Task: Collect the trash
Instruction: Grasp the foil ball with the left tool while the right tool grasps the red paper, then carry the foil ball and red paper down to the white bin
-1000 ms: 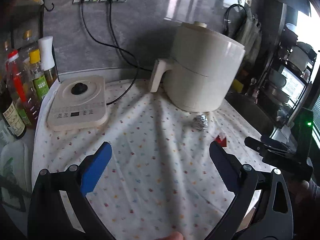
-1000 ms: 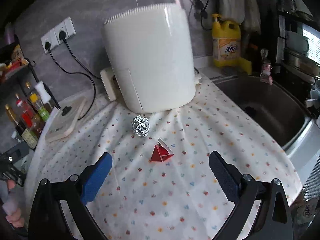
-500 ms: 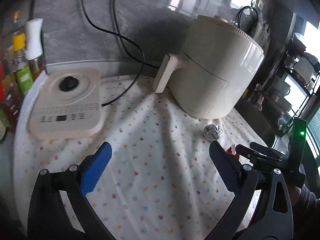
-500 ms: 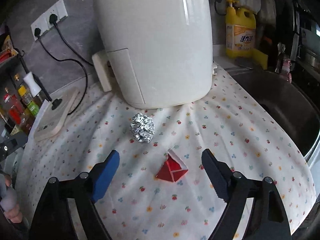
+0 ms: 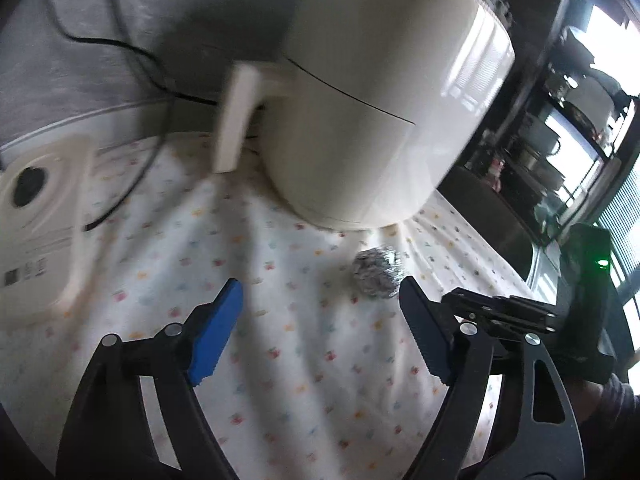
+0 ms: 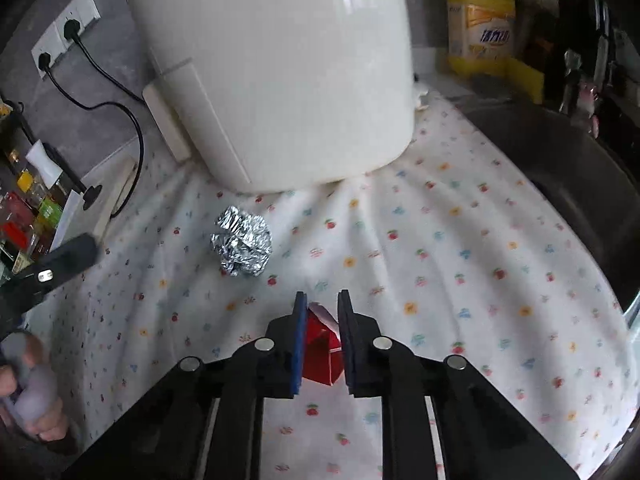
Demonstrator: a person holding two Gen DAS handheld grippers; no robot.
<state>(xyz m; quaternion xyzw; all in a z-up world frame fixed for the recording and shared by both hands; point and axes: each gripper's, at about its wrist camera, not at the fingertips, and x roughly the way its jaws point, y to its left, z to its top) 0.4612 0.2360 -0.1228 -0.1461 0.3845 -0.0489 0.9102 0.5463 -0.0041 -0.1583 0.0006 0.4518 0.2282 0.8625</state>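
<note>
Both grippers have come lower and closer to the scraps since the earlier frames, and both pairs of jaws have just been closing. Between the blue pads of the right gripper point(image 6: 322, 308) sits the red paper scrap point(image 6: 322, 350), pinched from both sides with its pale tip poking out ahead of the fingertips; the jaws stand narrow on it. Just ahead and to the left, apart from the fingers, the crumpled foil ball point(image 6: 242, 246) lies on the flower-print cloth point(image 6: 460, 264), near the foot of the white air fryer point(image 6: 280, 72).

From the left wrist, the left gripper point(image 5: 320, 304) has its jaws still wide with nothing but cloth between them. The foil ball point(image 5: 376, 276) lies just beyond the right-hand fingertip, outside the gap and not touched. To the right of that finger the right gripper point(image 5: 500, 310) reaches in low over the cloth. Farther off at the left edge lies a flat cream appliance point(image 5: 36, 220).
</note>
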